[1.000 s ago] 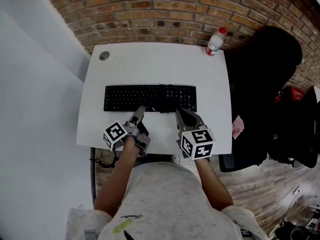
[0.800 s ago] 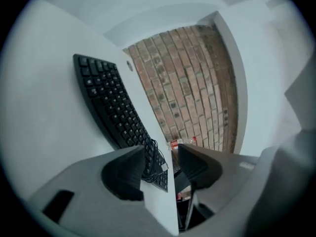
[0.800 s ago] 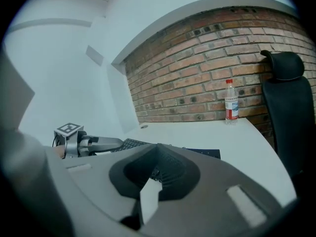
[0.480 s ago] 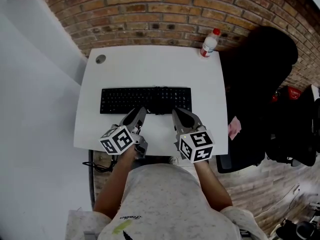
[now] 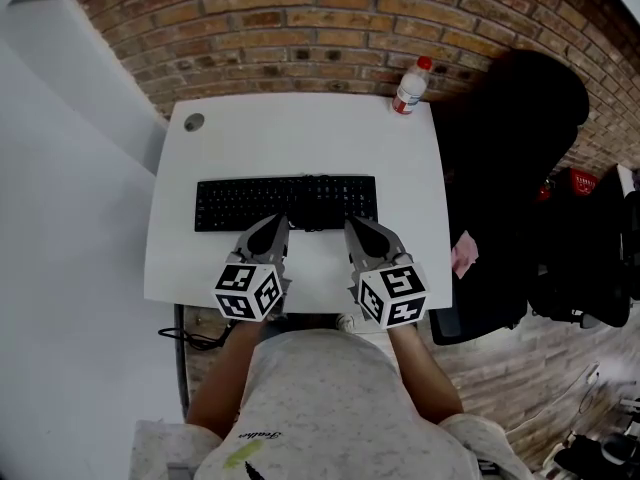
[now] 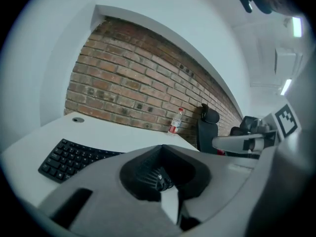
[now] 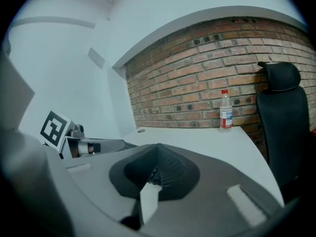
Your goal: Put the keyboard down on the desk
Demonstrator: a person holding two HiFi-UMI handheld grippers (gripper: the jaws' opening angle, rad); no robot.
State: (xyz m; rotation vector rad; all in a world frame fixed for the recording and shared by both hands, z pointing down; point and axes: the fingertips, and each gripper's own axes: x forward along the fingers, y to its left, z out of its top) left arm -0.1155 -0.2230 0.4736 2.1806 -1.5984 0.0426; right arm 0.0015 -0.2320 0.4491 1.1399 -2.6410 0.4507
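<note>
Nearest, seen from above: a person in a light shirt (image 5: 330, 408), one forearm out to each tool.

Left hand-held gripper (image 5: 276, 222): jaws pressed together, nothing between them. Its own view confirms this, with the two halves meeting at the tip (image 6: 160, 148) and only bare counter beyond. Its marker cube (image 5: 248, 291) sits over the counter's near edge.

Right hand-held gripper (image 5: 352, 224): jaws likewise narrow and together, holding nothing; its own view (image 7: 157, 147) shows the same. Its marker cube (image 5: 392, 295) sits level with the left one.

Both tips point at the near long edge of the keyboard (image 5: 285, 202). Contact with it cannot be told from above.

Keyboard: black, lying flat on the white counter (image 5: 300, 133), roughly central, long side parallel to the near edge. In the left gripper view its key rows (image 6: 74, 157) appear to the left of the jaws.

Further back: a round grommet hole (image 5: 194, 122) at the far left corner of the counter. A clear bottle with a red cap (image 5: 408, 86) stands upright at the far right corner, close to the brick wall (image 5: 300, 18).

Right of the counter: a black office chair (image 5: 520, 158).
</note>
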